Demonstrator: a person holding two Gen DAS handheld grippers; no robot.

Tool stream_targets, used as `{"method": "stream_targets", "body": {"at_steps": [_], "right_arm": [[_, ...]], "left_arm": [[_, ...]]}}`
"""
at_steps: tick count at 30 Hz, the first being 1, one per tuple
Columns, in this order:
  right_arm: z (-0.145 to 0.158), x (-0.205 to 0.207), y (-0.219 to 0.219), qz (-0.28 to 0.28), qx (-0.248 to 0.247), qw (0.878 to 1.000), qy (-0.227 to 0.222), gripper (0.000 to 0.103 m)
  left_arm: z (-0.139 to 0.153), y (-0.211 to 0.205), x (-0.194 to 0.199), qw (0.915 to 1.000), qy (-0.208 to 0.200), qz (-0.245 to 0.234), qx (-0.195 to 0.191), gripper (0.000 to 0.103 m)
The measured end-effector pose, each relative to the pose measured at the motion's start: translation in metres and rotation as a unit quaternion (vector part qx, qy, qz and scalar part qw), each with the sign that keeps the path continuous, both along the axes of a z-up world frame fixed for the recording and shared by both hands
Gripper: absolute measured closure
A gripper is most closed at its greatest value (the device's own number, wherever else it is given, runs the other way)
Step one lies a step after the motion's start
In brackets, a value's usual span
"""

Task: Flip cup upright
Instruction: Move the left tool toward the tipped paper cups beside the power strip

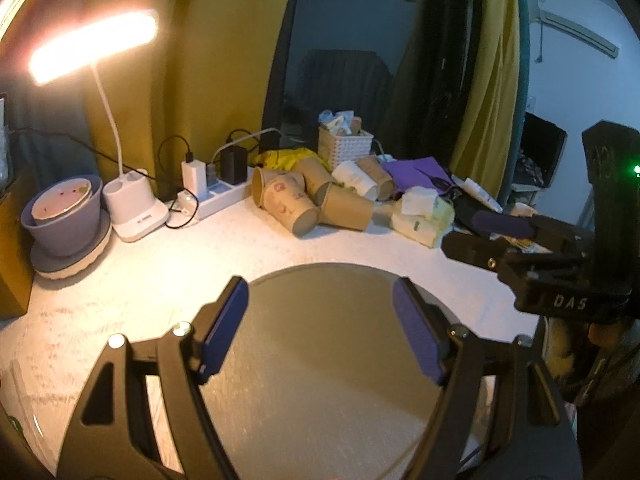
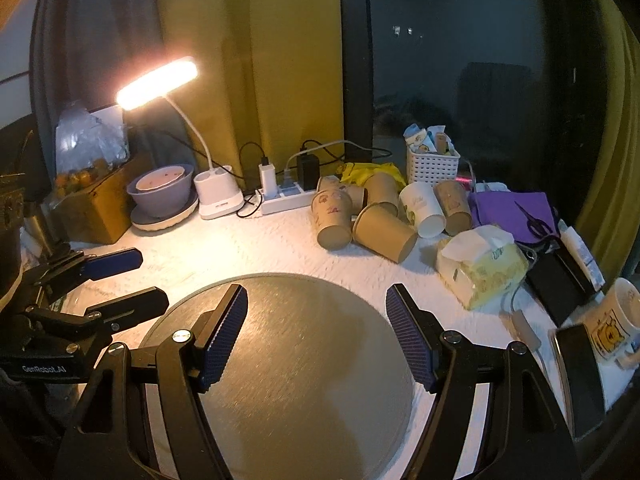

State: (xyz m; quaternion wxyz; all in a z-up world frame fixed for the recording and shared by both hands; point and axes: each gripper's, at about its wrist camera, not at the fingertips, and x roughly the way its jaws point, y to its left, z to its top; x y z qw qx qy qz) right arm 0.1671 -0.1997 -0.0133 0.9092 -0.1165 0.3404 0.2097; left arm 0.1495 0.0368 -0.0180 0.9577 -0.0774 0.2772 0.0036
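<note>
Several paper cups lie on their sides in a pile at the back of the white table; a printed brown cup (image 1: 286, 204) (image 2: 332, 216) and a plain brown cup (image 1: 347, 209) (image 2: 383, 230) are nearest, with a white cup (image 2: 422, 208) behind. My left gripper (image 1: 320, 328) is open and empty above a round grey mat (image 1: 320, 360). My right gripper (image 2: 316, 330) is open and empty above the same mat (image 2: 296, 380). Each gripper shows in the other's view: the right one (image 1: 496, 240), the left one (image 2: 132, 280). Both are well short of the cups.
A lit desk lamp (image 2: 216, 196), a purple bowl (image 2: 162, 194) and a power strip (image 2: 284, 196) stand at the back left. A white basket (image 2: 432, 166), tissue pack (image 2: 480, 266), purple cloth (image 2: 512, 208) and a mug (image 2: 612, 320) crowd the right.
</note>
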Motion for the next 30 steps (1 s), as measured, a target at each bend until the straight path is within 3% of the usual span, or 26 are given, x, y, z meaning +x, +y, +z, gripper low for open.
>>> {"method": "stream_targets", "body": {"at_steps": [22, 30], "right_arm": [[-0.045, 0.105, 0.007, 0.023, 0.006, 0.999, 0.047, 0.028], [-0.062, 0.135, 0.009, 0.027, 0.013, 0.998, 0.062, 0.028]], "left_arm": [[-0.034, 0.037, 0.117, 0.9971, 0.068, 0.033, 0.003, 0.027], [-0.039, 0.035, 0.153, 0.9968, 0.075, 0.027, 0.01, 0.027]]}}
